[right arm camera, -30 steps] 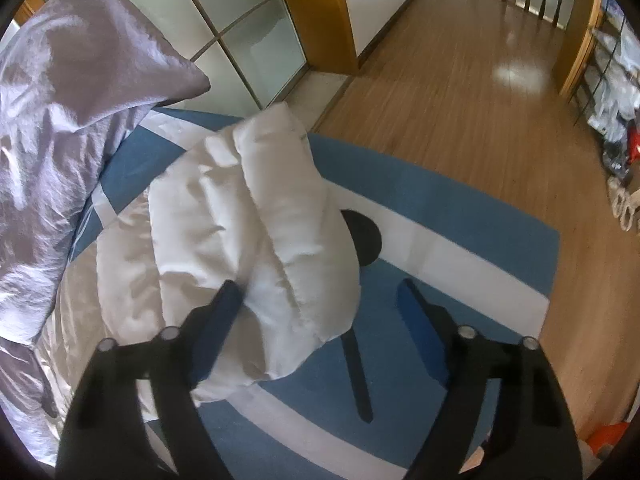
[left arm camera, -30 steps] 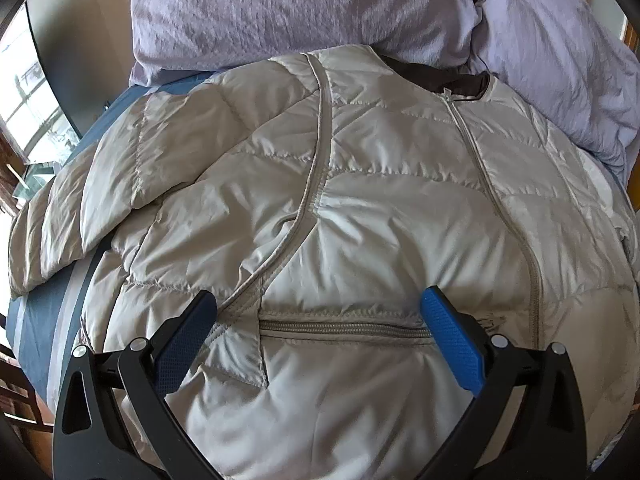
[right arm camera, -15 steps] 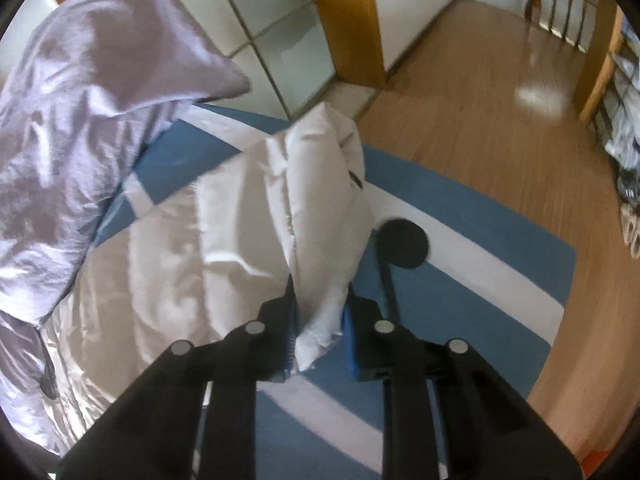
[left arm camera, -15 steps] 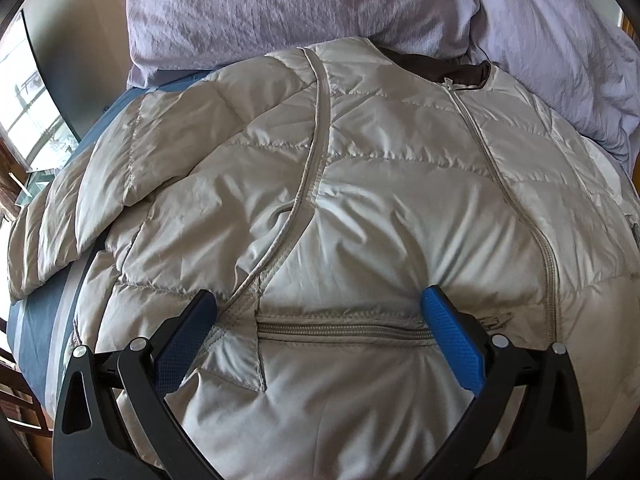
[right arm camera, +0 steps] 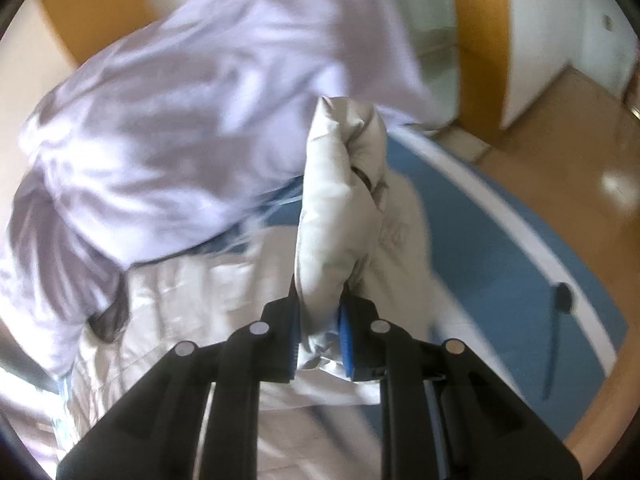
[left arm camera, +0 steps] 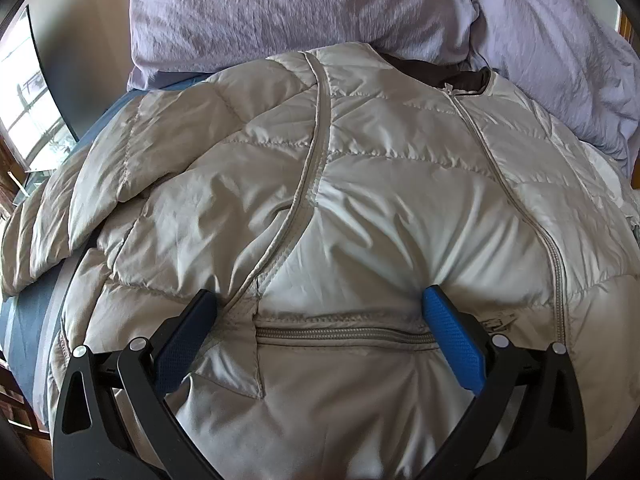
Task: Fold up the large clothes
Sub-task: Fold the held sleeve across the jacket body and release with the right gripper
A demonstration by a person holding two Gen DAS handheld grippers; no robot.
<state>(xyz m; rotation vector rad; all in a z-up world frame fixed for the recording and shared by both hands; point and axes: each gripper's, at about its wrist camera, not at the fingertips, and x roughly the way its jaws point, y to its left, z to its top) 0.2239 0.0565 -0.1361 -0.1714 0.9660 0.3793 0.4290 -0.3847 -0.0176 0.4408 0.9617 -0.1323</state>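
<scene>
Bedroom setting: a bed with a blue sheet (right arm camera: 492, 248) carrying a white stripe, a wooden floor (right arm camera: 580, 152) beyond its edge, and a rumpled lavender duvet (left arm camera: 304, 8) heaped along the far side of the mattress.

A pale grey quilted down jacket (left arm camera: 360, 200) lies spread front-up on the bed, collar toward the duvet and touching it. Its front zipper (left arm camera: 516, 200) is closed and runs down the right portion of the left wrist view. One sleeve (left arm camera: 52, 232) extends off to the left over the sheet.

Left gripper (left arm camera: 320, 316): jaws spread wide, hanging directly above the lower front of the jacket. The horizontal pocket zipper (left arm camera: 340, 334) lies between the two blue pads. Whether the pad tips touch the fabric cannot be determined; nothing is pinched.

Right gripper (right arm camera: 318, 338): jaws pressed together on the cuff end of the other sleeve (right arm camera: 340, 200), fabric bunched between the pads. That sleeve stands up ahead of the fingers, raised off the sheet, its far end in front of the duvet. This view is motion-blurred.
</scene>
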